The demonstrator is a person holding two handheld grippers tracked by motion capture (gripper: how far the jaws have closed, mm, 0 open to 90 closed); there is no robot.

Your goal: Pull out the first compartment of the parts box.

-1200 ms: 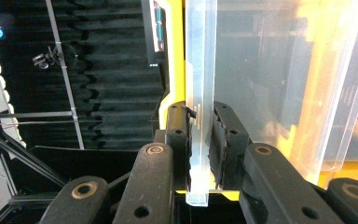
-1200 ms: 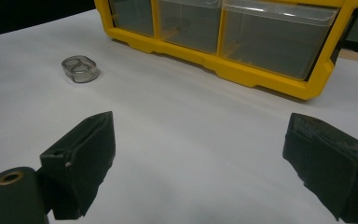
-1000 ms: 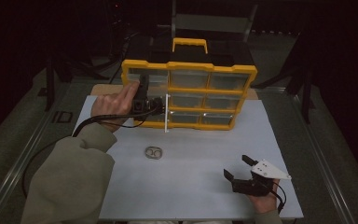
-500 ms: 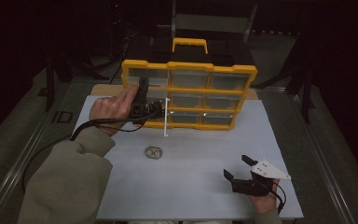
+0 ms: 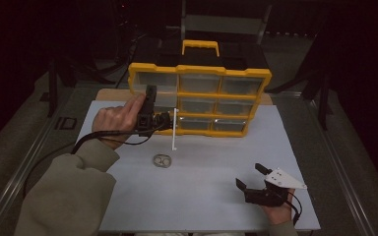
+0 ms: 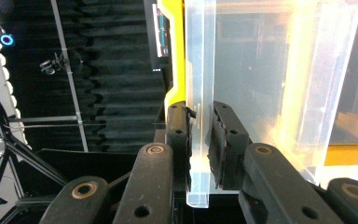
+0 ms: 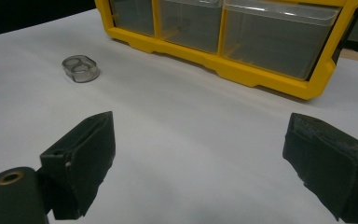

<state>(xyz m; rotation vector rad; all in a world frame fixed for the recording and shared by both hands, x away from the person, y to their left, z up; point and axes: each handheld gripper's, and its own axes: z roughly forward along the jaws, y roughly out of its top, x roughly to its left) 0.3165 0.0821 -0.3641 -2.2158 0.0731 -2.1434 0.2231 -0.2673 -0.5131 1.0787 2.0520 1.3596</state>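
White surface under everything. Small clear plastic piece with two round hollows lies flat on it, apart. Dark folded curtain and tripod leg behind.

Clear glossy plastic drawer in a smooth yellow plastic cabinet; matt white sheet beneath; tongs' pads rough black rubber.

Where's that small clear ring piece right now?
In the high view the clear ring piece lies on the white mat, left of centre, in front of the yellow drawer cabinet.
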